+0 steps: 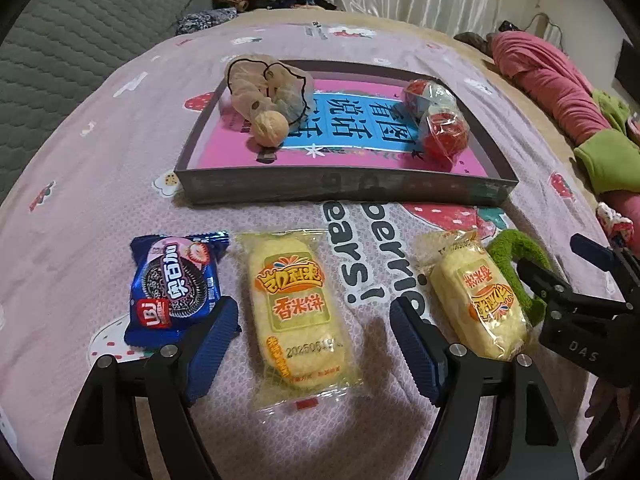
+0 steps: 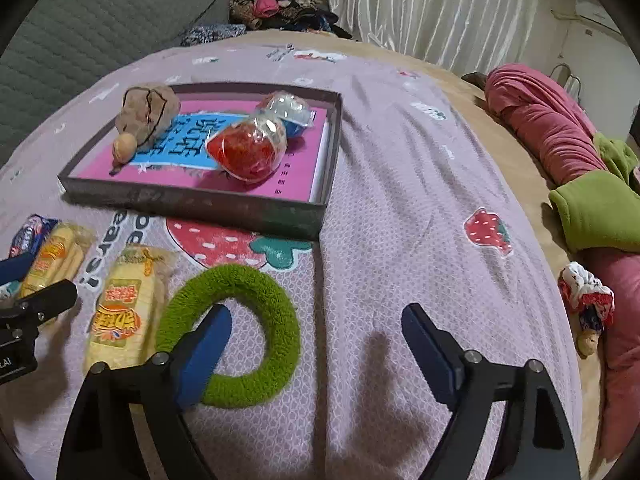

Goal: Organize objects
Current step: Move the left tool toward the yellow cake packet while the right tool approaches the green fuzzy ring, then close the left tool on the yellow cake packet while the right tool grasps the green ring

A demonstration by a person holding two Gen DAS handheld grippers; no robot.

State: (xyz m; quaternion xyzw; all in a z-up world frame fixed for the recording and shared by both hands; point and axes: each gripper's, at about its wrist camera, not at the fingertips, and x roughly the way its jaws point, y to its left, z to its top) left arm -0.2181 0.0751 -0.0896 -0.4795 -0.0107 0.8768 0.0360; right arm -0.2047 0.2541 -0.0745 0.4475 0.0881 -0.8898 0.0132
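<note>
Both hand-held grippers hover low over a bed spread with a pink strawberry-print blanket point(image 2: 400, 208). Left gripper point(image 1: 312, 320) has its jaws wide apart, straddling a yellow rice-cracker packet point(image 1: 298, 312); a blue cookie packet point(image 1: 174, 284) lies just beside its left finger. Right gripper point(image 2: 316, 328) is also spread open, its left finger over the hole of a green fuzzy ring point(image 2: 240, 336), next to a second cracker packet point(image 2: 124, 312). Beyond them sits a shallow dark tray point(image 2: 200, 204) holding a walnut point(image 1: 269, 127), a mesh pouch point(image 1: 264, 88) and two plastic-wrapped red toys point(image 2: 248, 152). Pink and green clothes point(image 2: 560, 136) lie along the bed's right edge, a grey quilted cushion point(image 1: 80, 40) at the far left corner, and white curtains point(image 2: 440, 8) hang behind.
</note>
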